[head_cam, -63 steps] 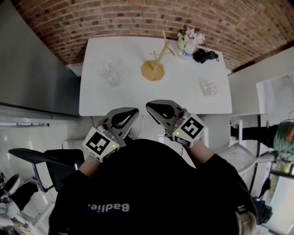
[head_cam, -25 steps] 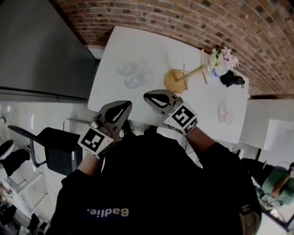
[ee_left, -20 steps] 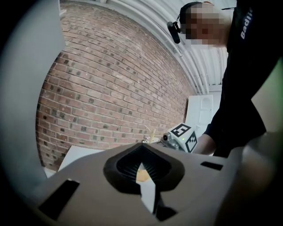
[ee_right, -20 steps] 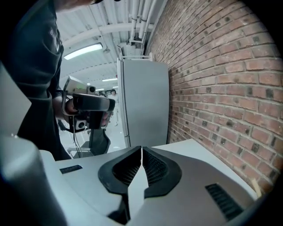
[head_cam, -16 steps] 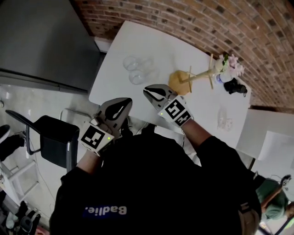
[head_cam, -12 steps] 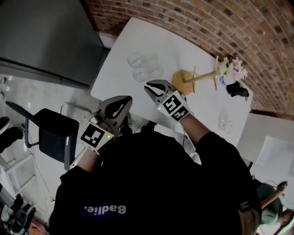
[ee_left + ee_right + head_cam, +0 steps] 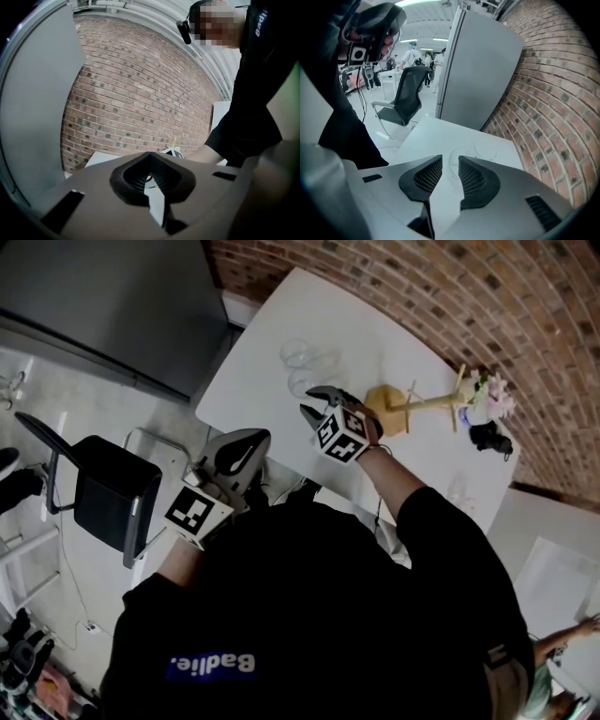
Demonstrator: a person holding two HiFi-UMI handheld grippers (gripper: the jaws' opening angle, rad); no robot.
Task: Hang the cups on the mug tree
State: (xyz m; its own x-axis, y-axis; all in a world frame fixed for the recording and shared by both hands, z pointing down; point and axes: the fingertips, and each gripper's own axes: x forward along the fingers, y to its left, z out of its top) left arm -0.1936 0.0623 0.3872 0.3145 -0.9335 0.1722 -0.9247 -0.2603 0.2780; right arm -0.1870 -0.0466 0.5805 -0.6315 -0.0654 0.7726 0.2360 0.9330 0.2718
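Two clear glass cups [image 7: 302, 352] [image 7: 306, 382] stand side by side on the white table [image 7: 253, 381], at its left end. The wooden mug tree [image 7: 386, 401] stands on its round base near the table's middle, with bare pegs. My right gripper [image 7: 322, 401] hangs over the table just short of the nearer cup. Its jaws have just been opening, and nothing is between them. In the right gripper view [image 7: 450, 174] both cups [image 7: 455, 165] [image 7: 486, 150] show beyond the gap. My left gripper [image 7: 246, 441] is shut and empty at the table's front edge, and the left gripper view [image 7: 151, 172] shows its pads together.
A third clear cup [image 7: 459, 491] sits at the table's right. A vase of flowers [image 7: 495, 396] and a black object [image 7: 489, 437] lie beyond the mug tree. A grey cabinet [image 7: 112, 296] stands left of the table. A black chair [image 7: 103, 498] is beside me, and a brick wall [image 7: 422, 277] runs behind.
My right gripper has moved forward and down over the table towards the two cups, rolled, and parted its jaws. The left gripper has shifted only slightly and stays shut.
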